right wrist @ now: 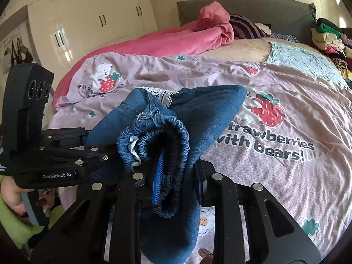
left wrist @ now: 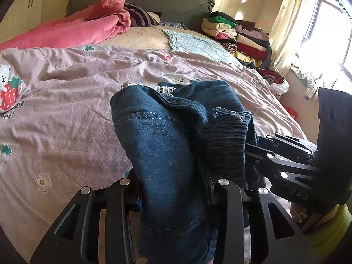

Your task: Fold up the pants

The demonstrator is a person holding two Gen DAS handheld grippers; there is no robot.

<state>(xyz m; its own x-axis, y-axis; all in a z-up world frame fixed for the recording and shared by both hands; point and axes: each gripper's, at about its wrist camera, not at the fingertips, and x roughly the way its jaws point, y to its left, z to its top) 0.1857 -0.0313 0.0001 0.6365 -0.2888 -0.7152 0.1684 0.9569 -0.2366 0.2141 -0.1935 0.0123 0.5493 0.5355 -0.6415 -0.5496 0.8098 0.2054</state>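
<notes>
A: Where are the pants [left wrist: 158, 136]?

B: Lifted above the bed [left wrist: 66, 114], bunched between the two tools. They are dark blue denim with a strip of white lace trim [right wrist: 161, 95] showing at the top of the bundle.

A: What is the left hand-held gripper [left wrist: 173, 189] doing?

B: Its jaws are pinching a thick fold of the denim; the cloth fills the gap between them and hangs down below.

A: And the right hand-held gripper [right wrist: 173, 182]?

B: Clamped on the elastic waistband [right wrist: 173, 145], which curls in a loop right in front of its camera. A blue pad [right wrist: 158, 180] of one finger shows against the fabric.

A: Are the two tools close together?

B: Yes, just beside each other. From the left wrist view the right one comes in from the right edge; from the right wrist view the left one comes in from the left edge.

A: What lies beneath?

B: A pale pink bedcover printed with bears and strawberries. Farther back lie a pink quilt [left wrist: 72, 30] and a stack of folded clothes [left wrist: 237, 37] near the curtain [left wrist: 290, 22].
</notes>
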